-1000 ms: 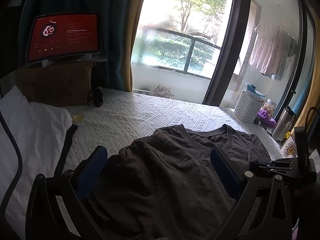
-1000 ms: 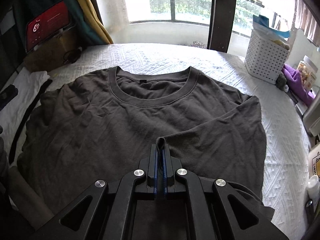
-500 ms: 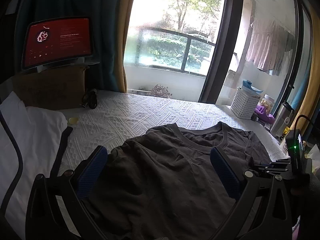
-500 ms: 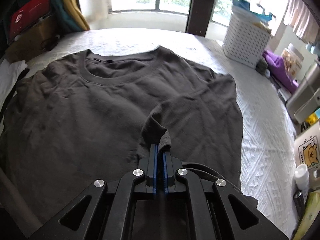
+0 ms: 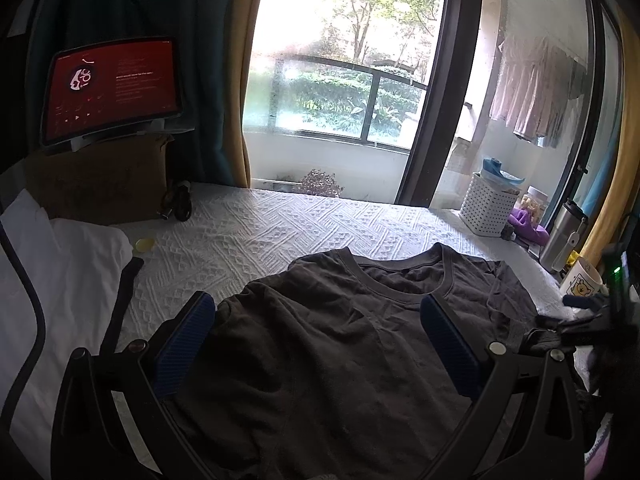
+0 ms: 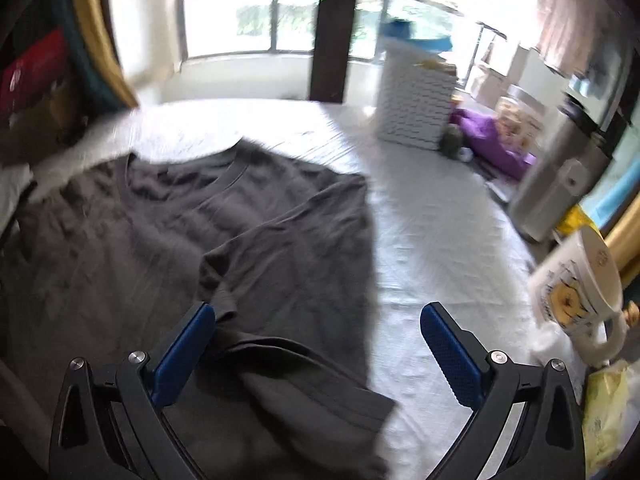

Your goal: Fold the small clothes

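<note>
Swinging toward three o'clock, your right gripper (image 6: 318, 344) is opening, releasing the dark grey cotton T-shirt's (image 6: 168, 240) folded-in sleeve; your left gripper (image 5: 318, 344) is hovering open above it.

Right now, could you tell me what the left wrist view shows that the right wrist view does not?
Only the left wrist view shows the tablet clearly on its box, the white cloth, and the laundry hanging outside. Only the right wrist view shows the sleeve folded onto the shirt, the jaws of the right tongs having just opened off it, and a yellow packet. Both show the shirt, basket, mug and flask.
</note>
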`<state>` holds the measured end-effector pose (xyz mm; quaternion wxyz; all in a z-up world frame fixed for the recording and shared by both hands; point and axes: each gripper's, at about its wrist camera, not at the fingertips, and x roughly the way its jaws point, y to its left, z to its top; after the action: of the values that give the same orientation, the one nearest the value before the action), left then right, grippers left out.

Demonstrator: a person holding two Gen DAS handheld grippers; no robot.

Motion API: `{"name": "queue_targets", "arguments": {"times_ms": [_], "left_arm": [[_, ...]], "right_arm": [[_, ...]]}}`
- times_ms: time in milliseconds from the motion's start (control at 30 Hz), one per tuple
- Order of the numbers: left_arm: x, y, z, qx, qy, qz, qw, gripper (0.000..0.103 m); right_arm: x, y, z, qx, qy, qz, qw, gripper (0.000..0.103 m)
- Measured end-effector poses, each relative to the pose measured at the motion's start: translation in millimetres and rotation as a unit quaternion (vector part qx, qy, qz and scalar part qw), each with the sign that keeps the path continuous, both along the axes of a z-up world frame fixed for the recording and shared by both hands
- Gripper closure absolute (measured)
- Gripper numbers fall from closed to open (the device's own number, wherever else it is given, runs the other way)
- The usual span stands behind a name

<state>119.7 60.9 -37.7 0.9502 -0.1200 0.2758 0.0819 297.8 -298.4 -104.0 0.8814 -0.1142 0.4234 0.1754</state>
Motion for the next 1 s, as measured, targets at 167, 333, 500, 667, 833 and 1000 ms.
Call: {"name": "queue_targets", "arguments": {"times_ms": [167,333,500,667,833,1000], "left_arm": [[1,-4,-2,-0.003,0.003,-0.005,1.0000,0.002],[-1,-8,0,0.000,0.003,-0.010,1.0000,0.002],[-1,-13,1,0.007,0.009,-0.013,0.9999,0.002],[-3,-17,3,0.009,0.009,-0.014,0.9998,0.002],[-5,-20,4,0.012,0.010,-0.016,0.9998,0.002],[-6,-22,5,0.011,0.009,-0.019,0.9997,0.002]], "right_arm": [[-10,-29,-1,0.044,0.034,0.006,0.998,0.000],[-17,-44,-25,0.045,0.063,-0.007,0.997,0.008],[-18,-50,-31,0.081,0.079,0.005,0.994,0.040],[-34,-35,-23,0.068,0.061,0.052,0.994,0.075],[-47,-28,-11,0.066,0.052,0.088,0.993,0.080],[-66,-2,-18,0.058,0.086,0.145,0.984,0.080]]}}
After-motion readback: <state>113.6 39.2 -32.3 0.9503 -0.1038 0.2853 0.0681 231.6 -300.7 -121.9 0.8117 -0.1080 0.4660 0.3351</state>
